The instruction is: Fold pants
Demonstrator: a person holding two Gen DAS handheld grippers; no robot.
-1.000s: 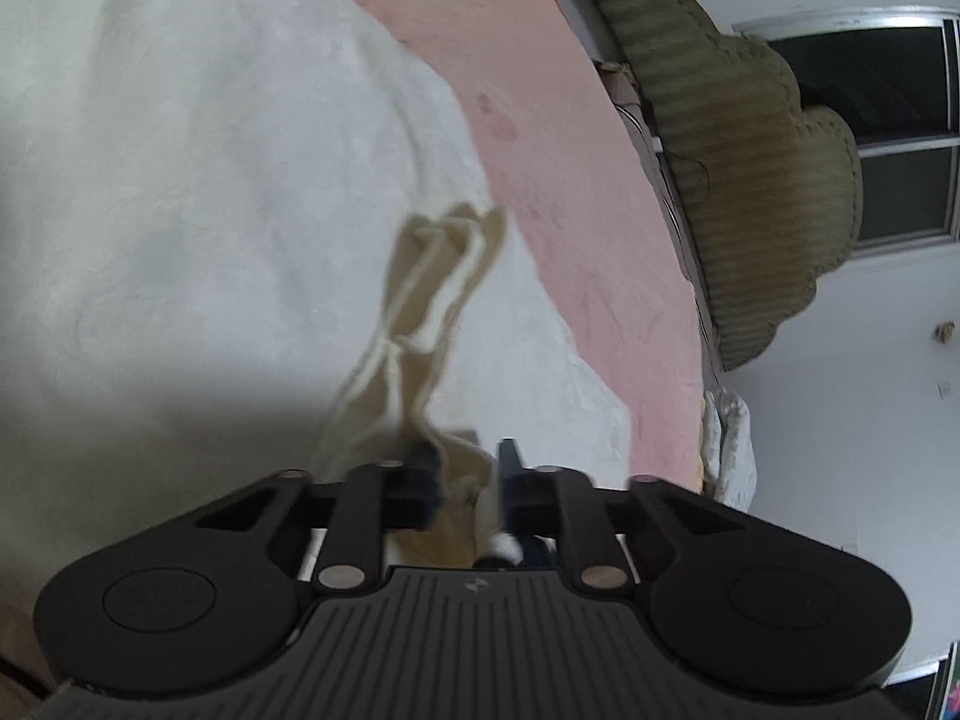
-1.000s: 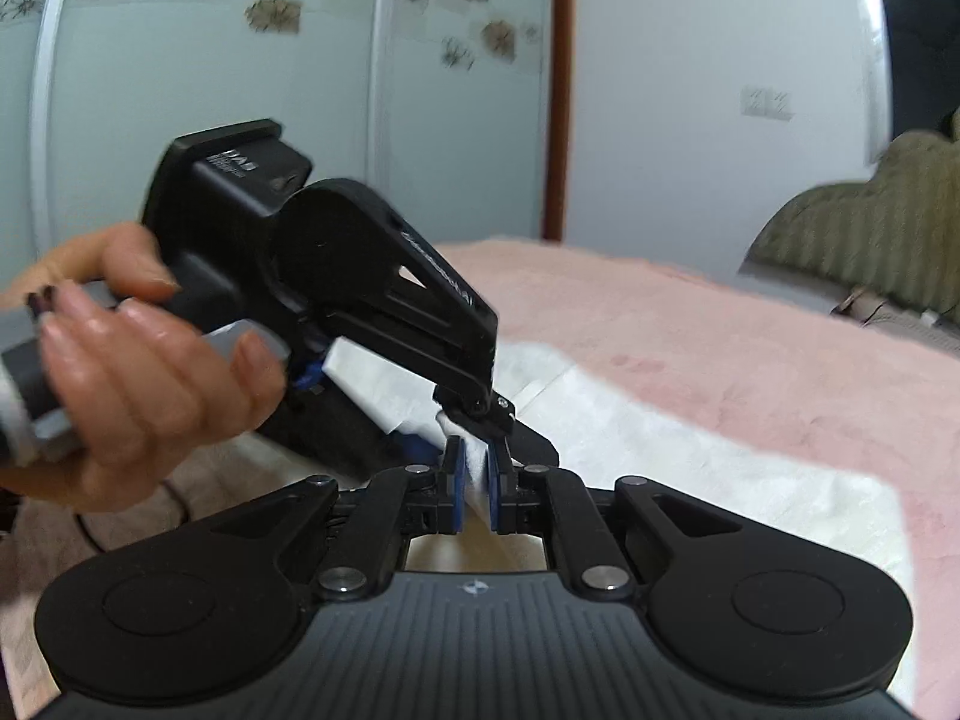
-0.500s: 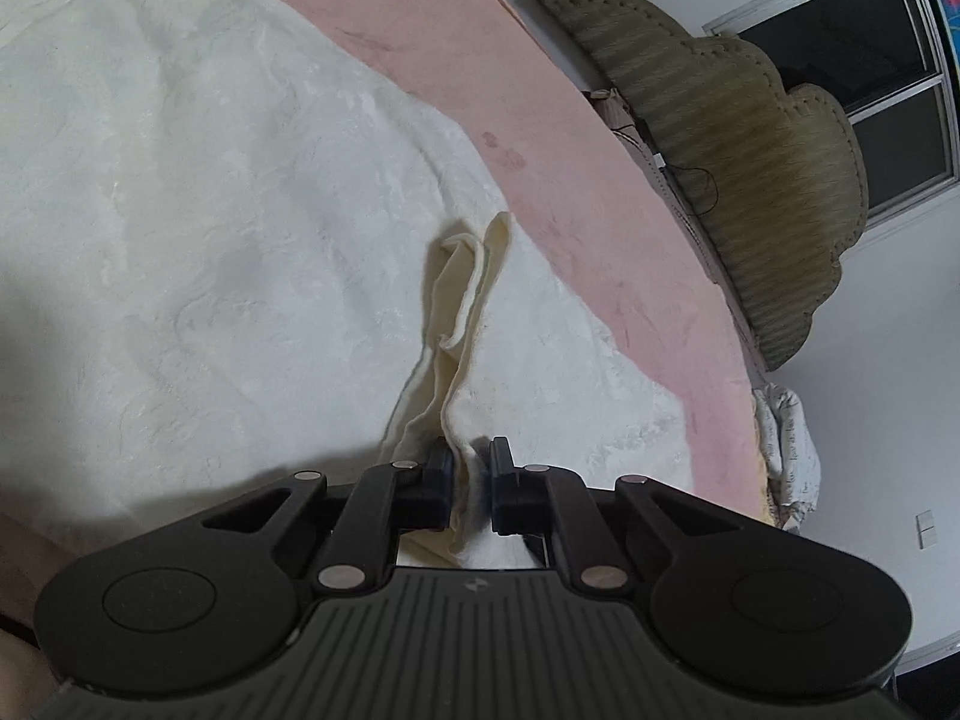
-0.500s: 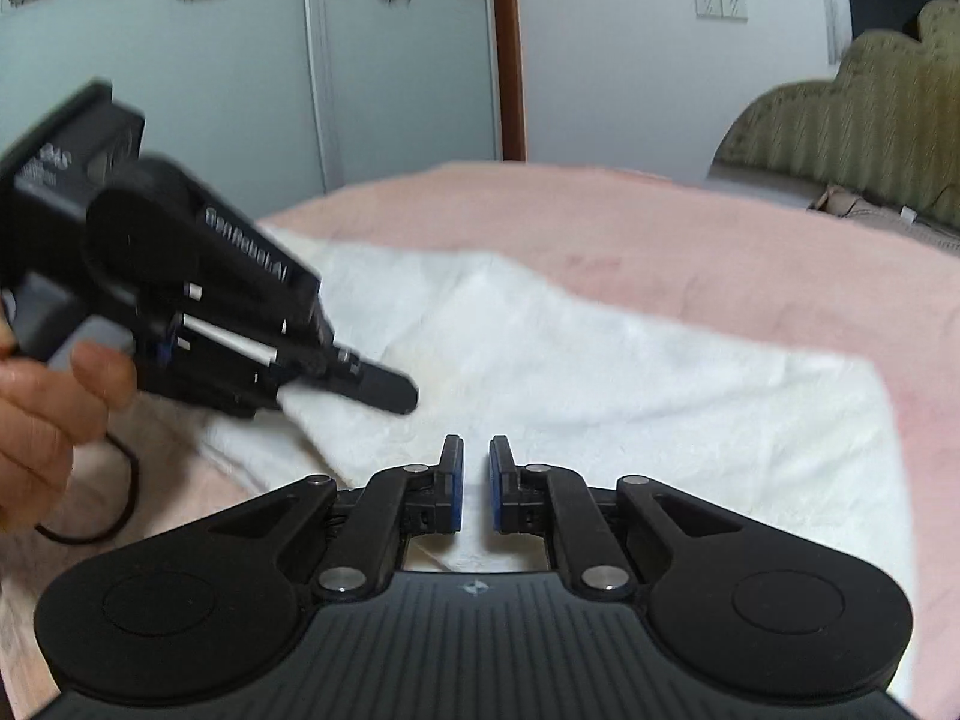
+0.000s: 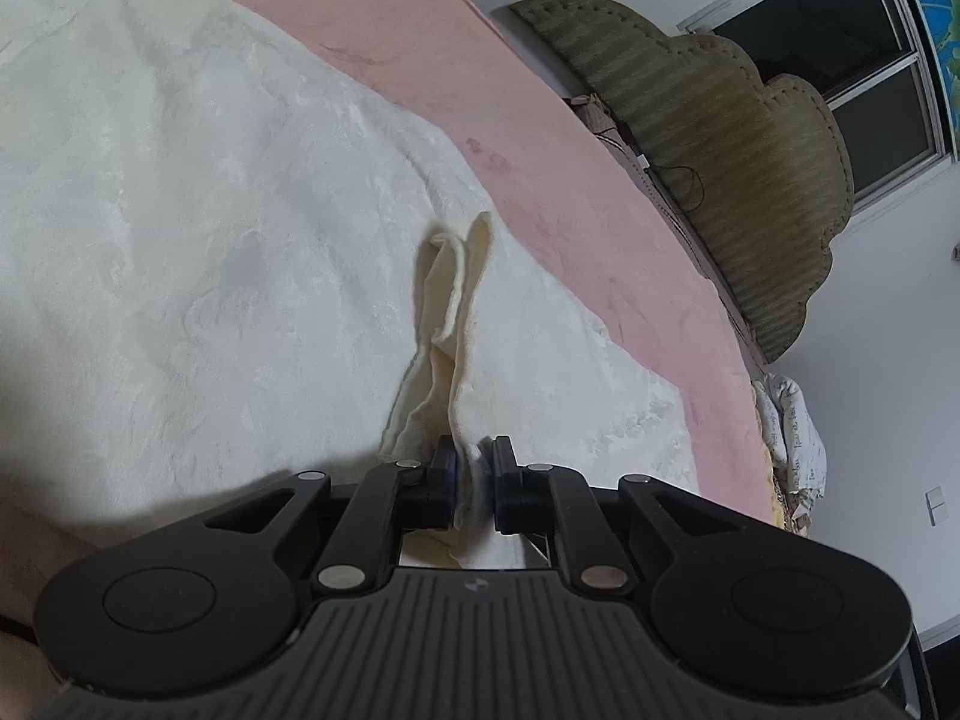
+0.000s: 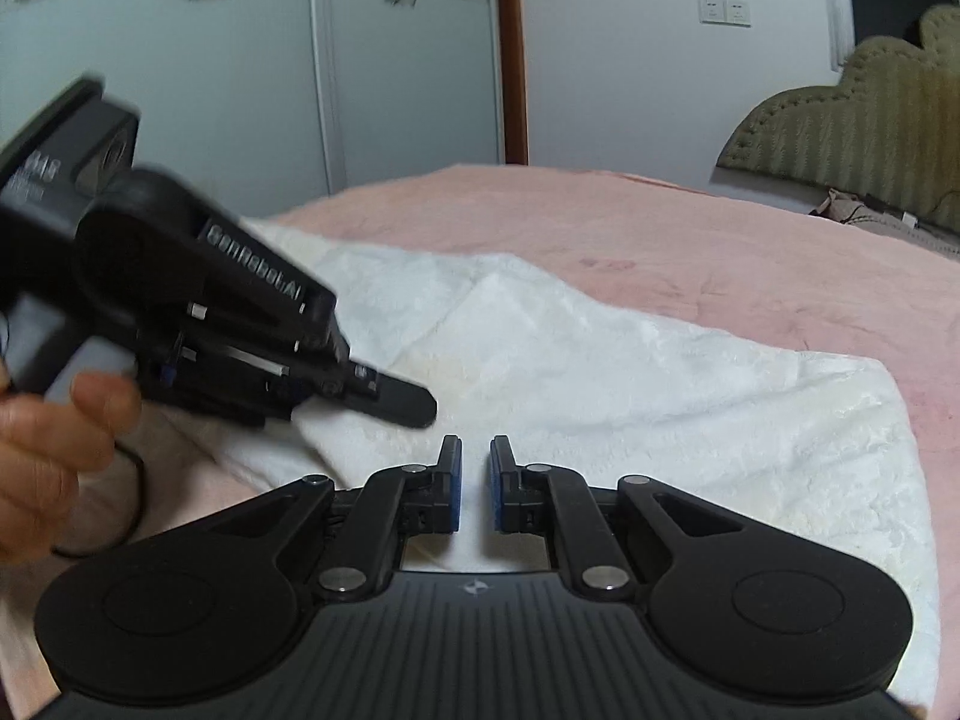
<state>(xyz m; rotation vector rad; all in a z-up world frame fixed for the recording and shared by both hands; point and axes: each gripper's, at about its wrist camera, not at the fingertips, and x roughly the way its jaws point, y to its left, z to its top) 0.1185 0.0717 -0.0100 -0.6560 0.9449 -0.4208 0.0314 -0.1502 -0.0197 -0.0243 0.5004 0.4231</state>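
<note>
The white pants [image 5: 240,240] lie spread on a pink bed [image 5: 576,192]. My left gripper [image 5: 474,457] is shut on a raised fold of the pants [image 5: 456,324], which runs up from the cloth into the pads. In the right wrist view the pants [image 6: 660,384] cover the bed's near side. There my left gripper [image 6: 408,402] comes in from the left, held by a hand [image 6: 54,444], low over the cloth. My right gripper [image 6: 476,450] hovers just above the pants, shut, with nothing between its blue pads.
An olive padded headboard [image 5: 732,156] stands at the bed's far end, with a dark window [image 5: 840,60] behind it. Wardrobe doors [image 6: 240,60] and a white wall [image 6: 630,60] lie beyond the bed. A black cable [image 6: 120,516] trails under the hand.
A second ago my right gripper pinched white cloth right beside the left gripper; now its pads are bare and the left gripper has drawn away to the left, still holding its fold.
</note>
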